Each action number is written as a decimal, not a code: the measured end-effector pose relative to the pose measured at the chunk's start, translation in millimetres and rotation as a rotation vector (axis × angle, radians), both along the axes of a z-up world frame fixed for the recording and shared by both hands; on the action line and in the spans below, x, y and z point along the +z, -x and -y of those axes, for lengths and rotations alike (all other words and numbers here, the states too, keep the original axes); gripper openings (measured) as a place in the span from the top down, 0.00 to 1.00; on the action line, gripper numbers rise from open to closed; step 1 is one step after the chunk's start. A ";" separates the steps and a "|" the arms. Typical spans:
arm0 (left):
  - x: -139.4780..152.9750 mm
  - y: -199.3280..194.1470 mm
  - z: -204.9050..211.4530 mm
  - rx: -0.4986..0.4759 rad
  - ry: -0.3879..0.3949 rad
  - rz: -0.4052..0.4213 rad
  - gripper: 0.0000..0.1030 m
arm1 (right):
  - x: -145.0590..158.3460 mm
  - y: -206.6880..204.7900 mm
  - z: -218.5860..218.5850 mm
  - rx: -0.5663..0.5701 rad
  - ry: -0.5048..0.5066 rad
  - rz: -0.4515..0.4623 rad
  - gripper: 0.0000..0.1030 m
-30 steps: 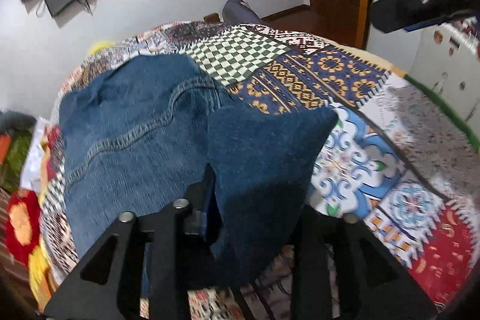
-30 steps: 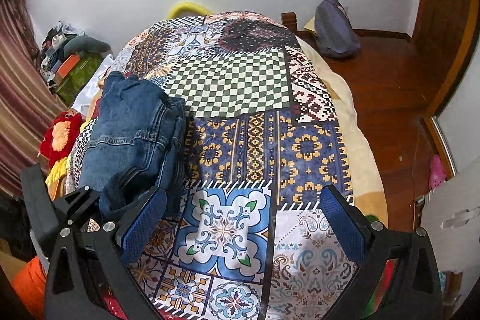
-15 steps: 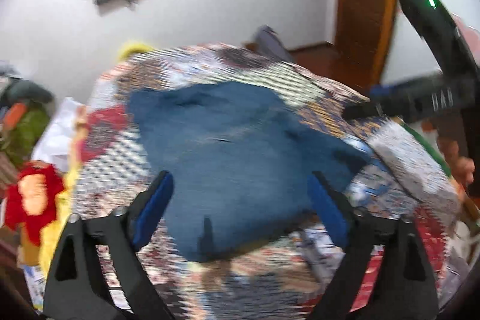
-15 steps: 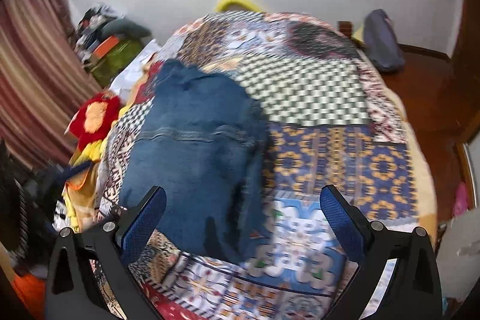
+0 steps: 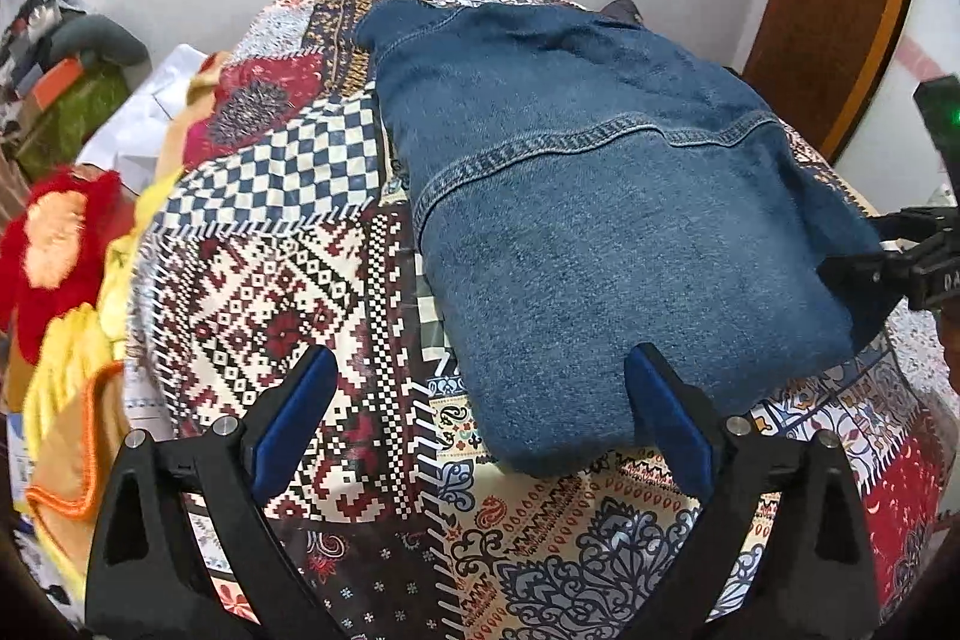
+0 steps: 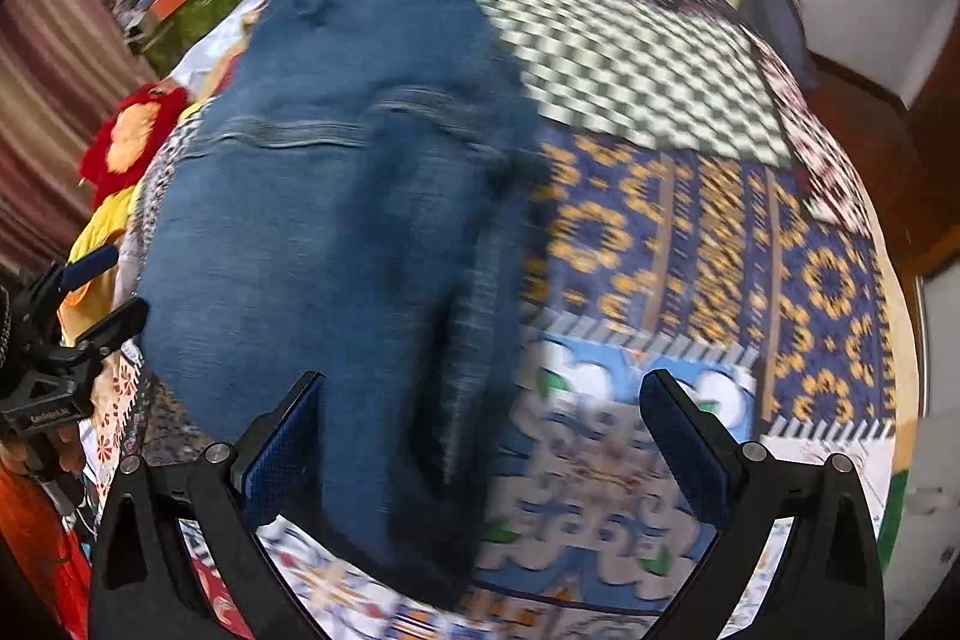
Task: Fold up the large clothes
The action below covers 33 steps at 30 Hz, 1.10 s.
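Released since the earlier frame, the denim garment (image 5: 606, 232) lies folded, long axis near-to-far; left gripper (image 5: 480, 418) and right gripper (image 6: 480, 436) gape wide, empty, near end between them.

denim garment (image 5: 606, 220): 1 | patchwork bedspread (image 5: 288, 280): 1 | grippers: 2
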<state>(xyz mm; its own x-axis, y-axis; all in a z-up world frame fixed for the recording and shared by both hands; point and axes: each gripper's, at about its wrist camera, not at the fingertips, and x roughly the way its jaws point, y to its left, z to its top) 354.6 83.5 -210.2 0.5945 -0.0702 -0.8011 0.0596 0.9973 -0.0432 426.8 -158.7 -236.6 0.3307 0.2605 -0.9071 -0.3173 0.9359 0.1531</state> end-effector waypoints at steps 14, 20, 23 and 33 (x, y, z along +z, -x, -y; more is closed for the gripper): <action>45.2 -16.6 -15.4 -0.023 -0.241 0.053 0.05 | 48.3 -29.9 34.4 -0.028 -0.048 0.032 0.01; 75.3 -63.9 -8.3 -0.038 -0.185 0.131 0.05 | 69.2 -70.3 0.5 0.001 -0.128 0.058 0.01; 73.5 -103.2 -0.1 -0.049 -0.150 0.115 0.05 | 62.5 -93.3 -27.2 0.032 -0.131 0.050 0.01; 17.0 -213.7 7.1 0.027 -0.136 -0.022 0.05 | -2.6 -181.7 -74.9 0.048 -0.105 -0.127 0.01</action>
<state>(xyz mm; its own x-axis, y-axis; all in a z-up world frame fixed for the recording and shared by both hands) 568.4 76.5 -193.2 0.5765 0.0560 -0.8152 0.0333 0.9952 0.0919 608.5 -83.8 -239.2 0.2004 0.3685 -0.9078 -0.3328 0.8971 0.2907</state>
